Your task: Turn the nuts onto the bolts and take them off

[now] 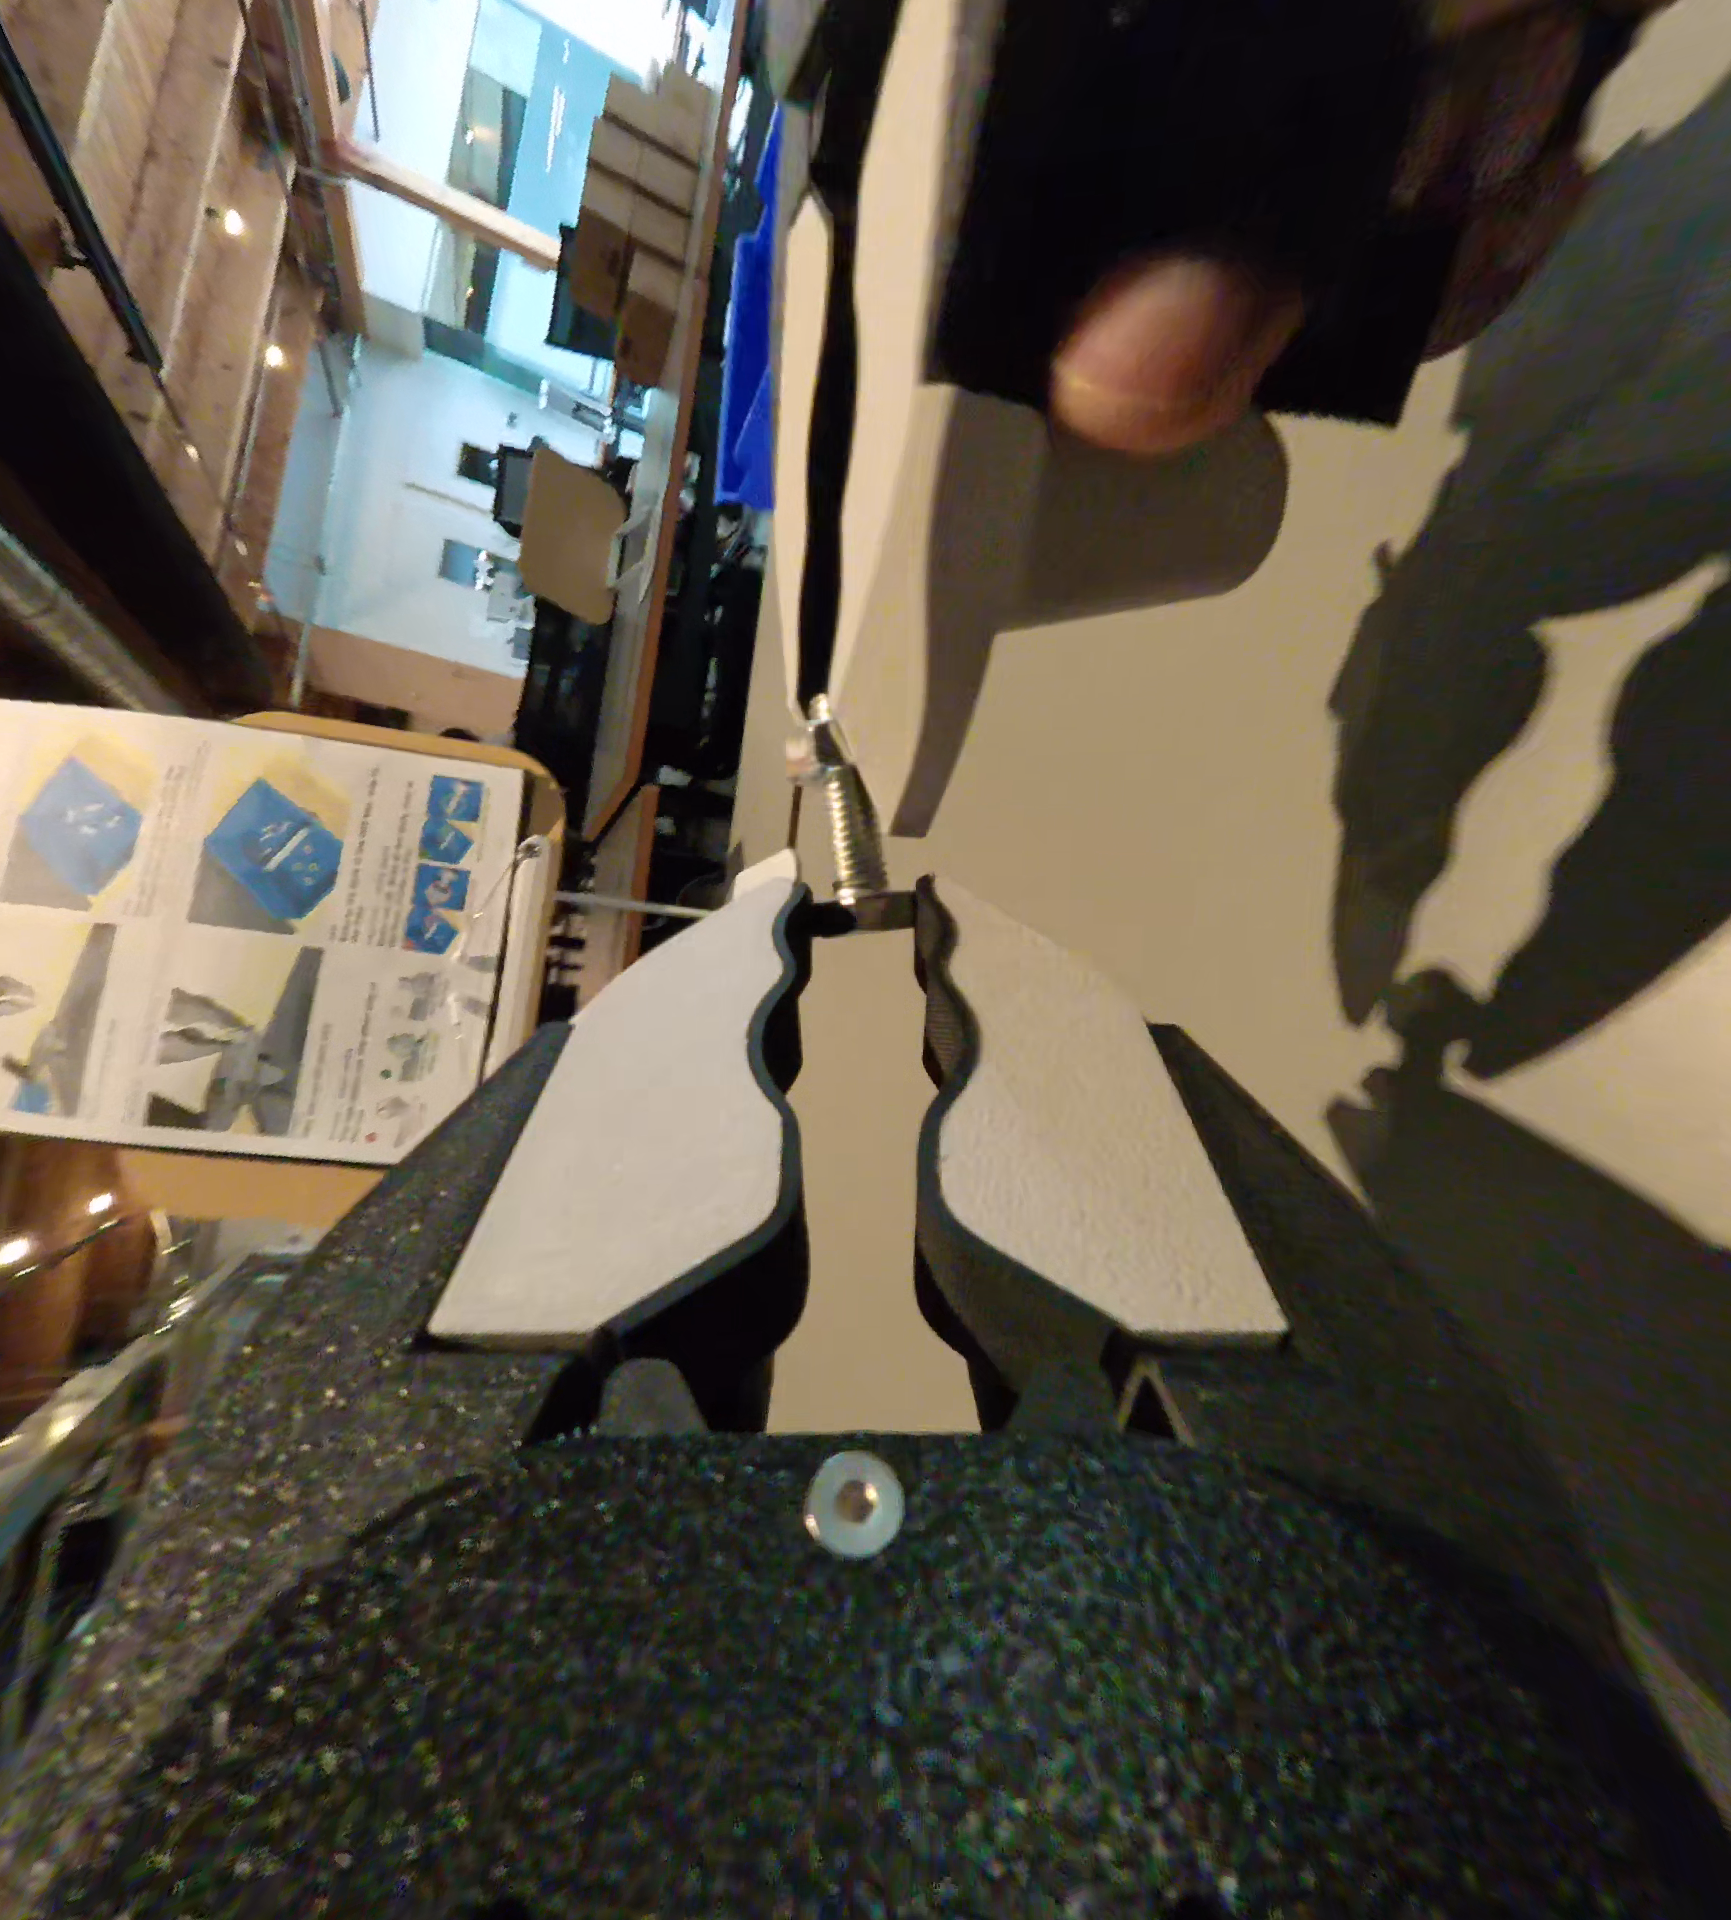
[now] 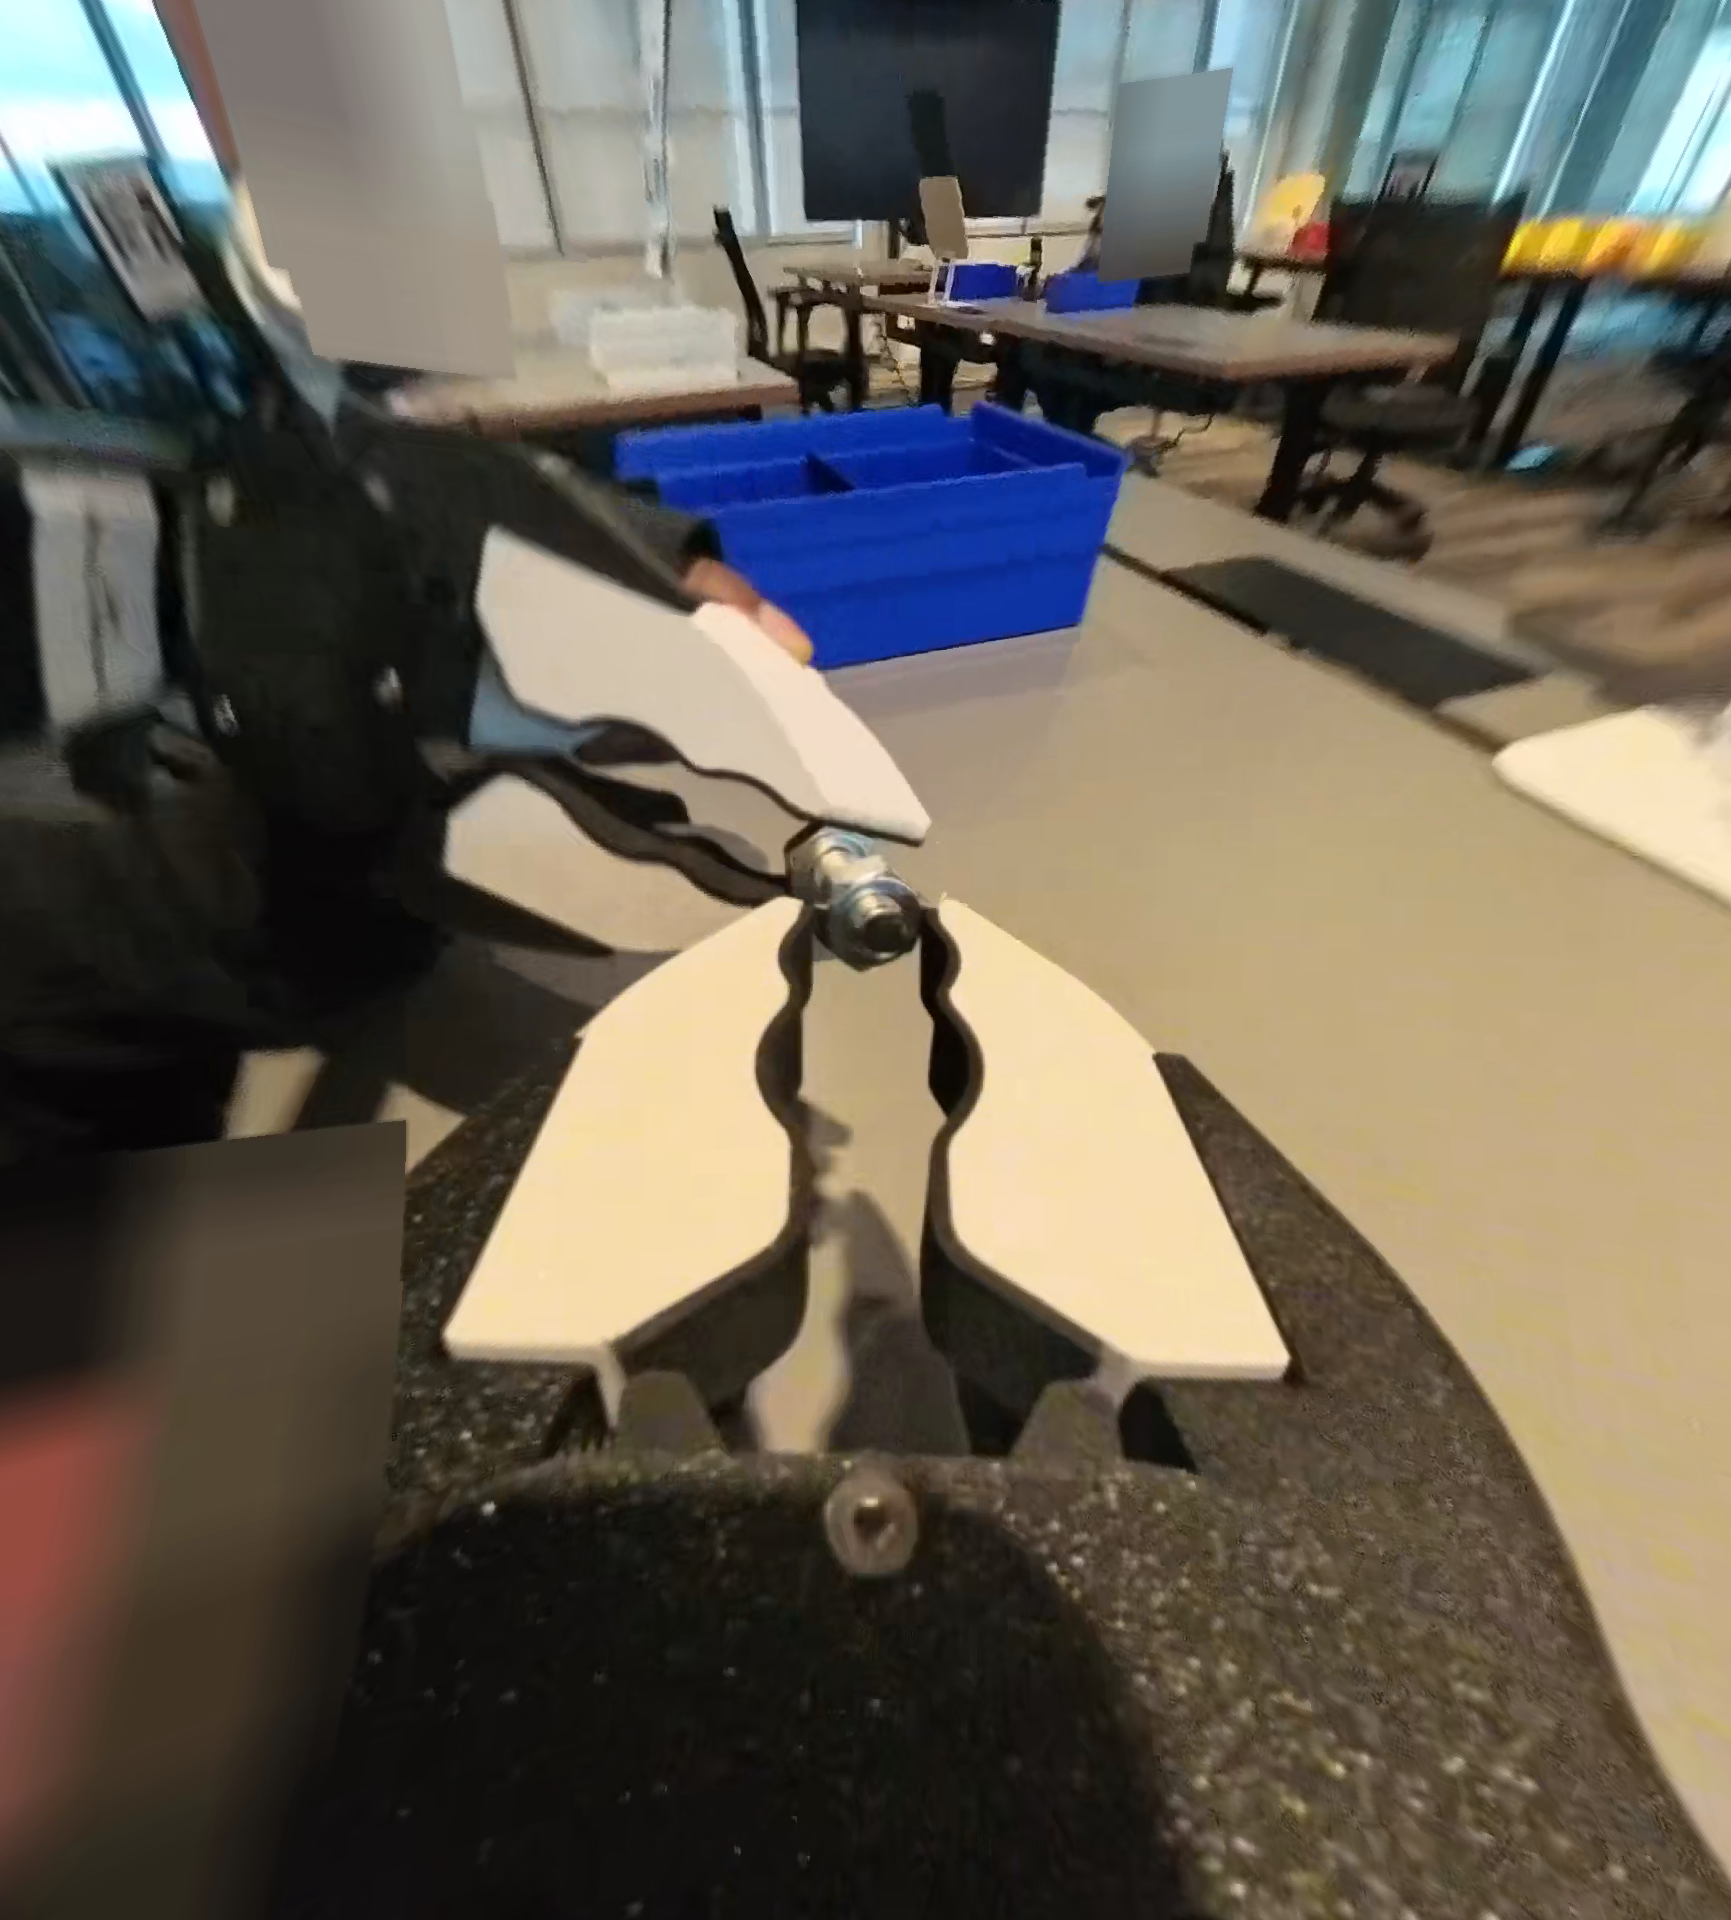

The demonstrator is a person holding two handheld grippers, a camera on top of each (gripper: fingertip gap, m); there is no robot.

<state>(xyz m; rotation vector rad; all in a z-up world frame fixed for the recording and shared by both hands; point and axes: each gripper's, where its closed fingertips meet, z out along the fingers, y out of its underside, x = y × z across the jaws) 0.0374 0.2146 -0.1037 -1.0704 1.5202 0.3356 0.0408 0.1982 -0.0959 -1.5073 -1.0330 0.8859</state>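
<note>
We see the left claw [image 1: 866, 914] clamped on the head end of a bolt [image 1: 845, 821]; the threaded shank points away from the camera, off the surface and in the air. In the right wrist view the right claw [image 2: 866, 925] is closed on a nut [image 2: 866, 920] seated on the bolt's [image 2: 819, 862] free end; the left claw comes in from the left, its pale finger lying just above the bolt, so the two claws meet tip to tip over the surface.

The left wrist view is rolled on its side; the surface [image 1: 1100, 831] fills its right half as a plain light-grey plane, crossed by dark hard-edged shadows of the rig; at the top, a fingertip [image 1: 1167, 358] rests on a black block, blurred. To the left stands a cardboard box [image 1: 248, 1184] carrying a printed sheet [image 1: 196, 925] with photographs; behind it we note wooden ceiling boards with small lights, and stacked cartons.

In the right wrist view the surface [image 2: 1308, 987] is bare grey around the claws; a blue divided bin [image 2: 902, 551] sits on it farther back, well apart from the bolt; a white flat base [image 2: 1671, 800] lies at the right edge. The room beyond holds dark-framed desks [image 2: 1204, 353], office chairs, a large dark screen [image 2: 928, 104], further blue bins and tall windows; the far right is motion-blurred.
</note>
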